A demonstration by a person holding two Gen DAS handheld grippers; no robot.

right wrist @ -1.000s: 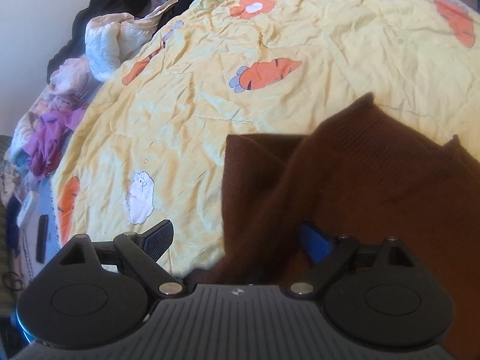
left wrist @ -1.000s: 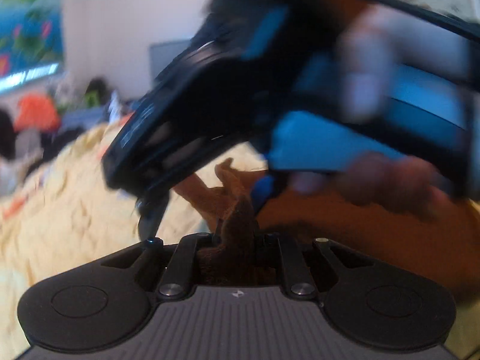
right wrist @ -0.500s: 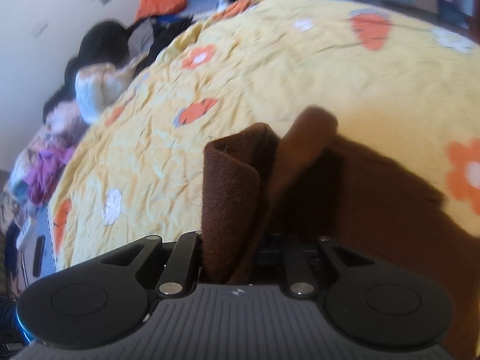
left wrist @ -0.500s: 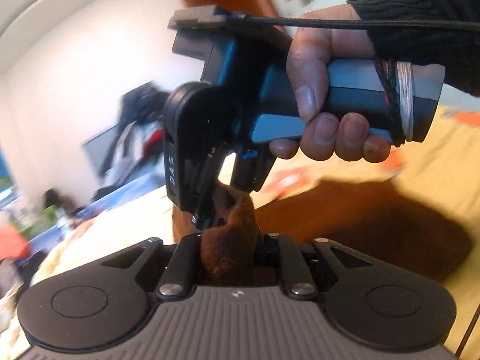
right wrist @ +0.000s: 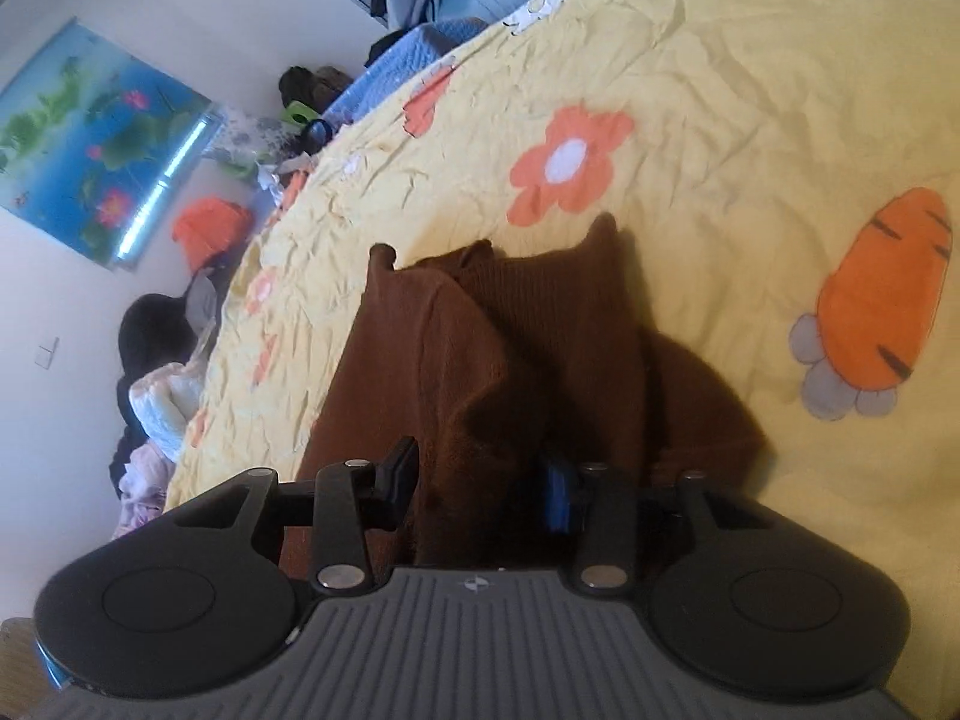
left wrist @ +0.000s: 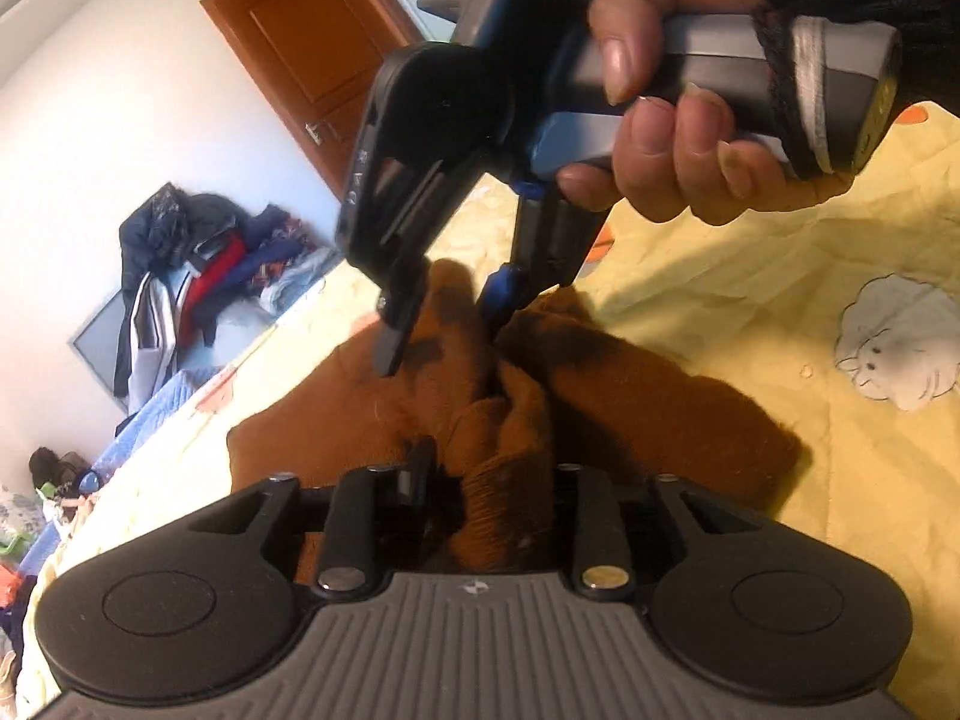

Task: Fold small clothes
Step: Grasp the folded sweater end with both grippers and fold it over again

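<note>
A small brown knit garment (left wrist: 648, 414) lies bunched on the yellow patterned bedspread (left wrist: 780, 276). A fold of it stands between the fingers of my left gripper (left wrist: 489, 480), which have parted around it. My right gripper (left wrist: 444, 330), held in a hand, hangs just above the cloth with its fingers apart. In the right wrist view the same brown garment (right wrist: 480, 348) lies between the parted fingers of the right gripper (right wrist: 480, 480), folded over itself on the bedspread (right wrist: 720, 120).
Piles of clothes (left wrist: 198, 264) lie at the far side of the bed by a wooden door (left wrist: 312, 42). More clothes (right wrist: 162, 396) lie along the bed's left edge under a flower poster (right wrist: 90, 150).
Both grippers came down to the bed with the brown garment. Both then opened; the cloth now rests on the bedspread.
</note>
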